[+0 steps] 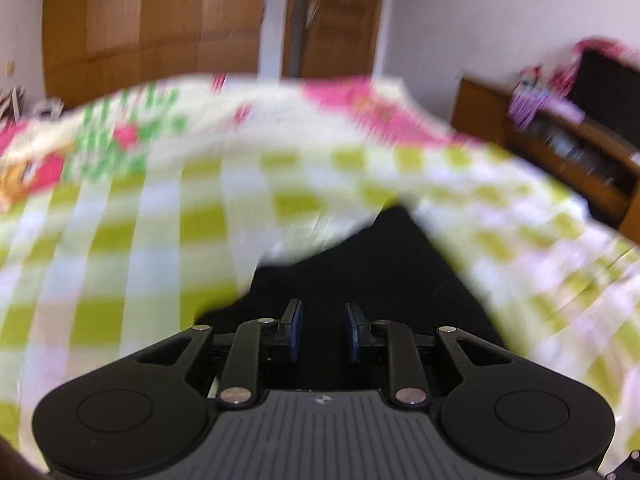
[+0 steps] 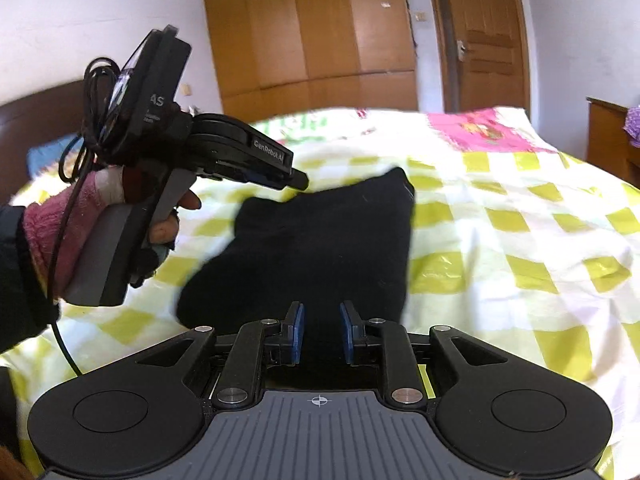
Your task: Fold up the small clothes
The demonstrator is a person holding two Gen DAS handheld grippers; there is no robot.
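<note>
A small black garment point(image 2: 320, 236) lies on a bed covered by a green-and-white checked sheet point(image 2: 520, 240). My right gripper point(image 2: 322, 330) is open just above the garment's near edge, nothing between its blue pads point(image 2: 298, 332). My left gripper point(image 2: 298, 180) shows from the side in the right wrist view, held in a gloved hand, its tip at the garment's far left corner. In the blurred left wrist view, my left gripper point(image 1: 324, 330) is open over the black garment point(image 1: 360, 272), its pads apart with cloth behind them.
A wooden wardrobe point(image 2: 312, 28) and a door point(image 2: 484, 36) stand beyond the bed. A wooden shelf unit point(image 1: 572, 152) with clutter stands to the right. A pink patterned patch point(image 2: 476, 128) lies at the bed's far end. A dark headboard point(image 2: 36, 120) is at left.
</note>
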